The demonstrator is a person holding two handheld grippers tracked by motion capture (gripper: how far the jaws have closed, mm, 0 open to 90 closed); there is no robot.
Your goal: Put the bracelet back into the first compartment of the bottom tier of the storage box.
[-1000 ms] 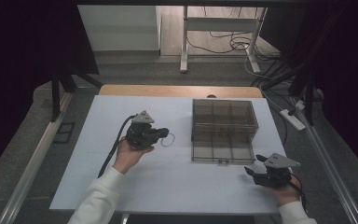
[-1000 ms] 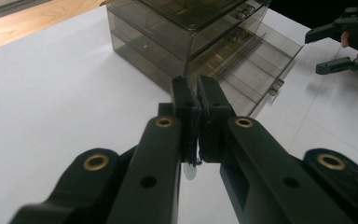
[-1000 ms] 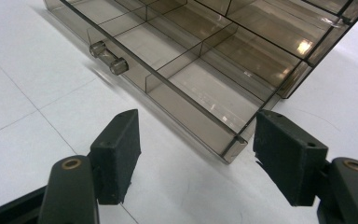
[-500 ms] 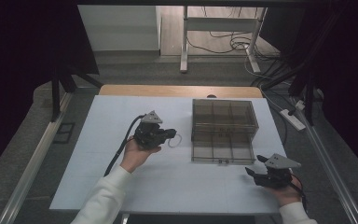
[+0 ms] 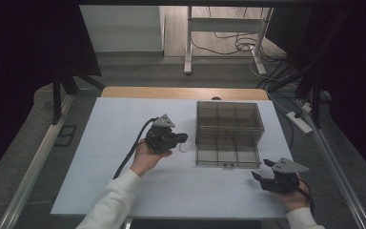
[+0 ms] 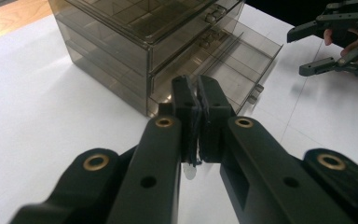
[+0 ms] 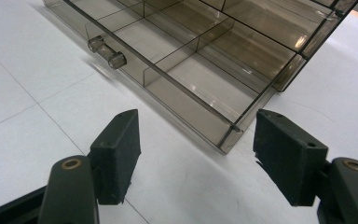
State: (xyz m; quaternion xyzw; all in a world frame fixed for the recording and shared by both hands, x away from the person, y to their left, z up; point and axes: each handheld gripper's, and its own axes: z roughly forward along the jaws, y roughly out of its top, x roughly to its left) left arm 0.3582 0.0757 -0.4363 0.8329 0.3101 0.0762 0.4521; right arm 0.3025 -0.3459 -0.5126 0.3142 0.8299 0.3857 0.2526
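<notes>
While the person's left hand [image 5: 145, 157] holds the left gripper [image 5: 183, 138] over the white table [image 5: 100, 191], just to the left of the smoky transparent drawer box [image 5: 228, 117], its jaws are pressed together on a thin clear ring [image 5: 186, 147]. In the high view the ring hangs as a pale loop just under the jaw tips, near the box's left wall but apart from it. From the left gripper view the pads meet with only a sliver of something clear [image 6: 189, 171] pinched between them and poking out below; what it is cannot be told from that view alone.

Beyond those jaws, the box's lowest drawer [image 6: 242, 70] stands pulled out toward the person, its small double knob [image 7: 107, 51] at the front and its clear dividers splitting it into compartments. No contents can be made out in the compartments that show.

Near the table's front right edge, the right hand [image 5: 295, 198] holds the right gripper [image 5: 259, 169], its jaws standing well apart with nothing between them. They point at the drawer's front corner [image 7: 230, 135], near it but not touching.
</notes>
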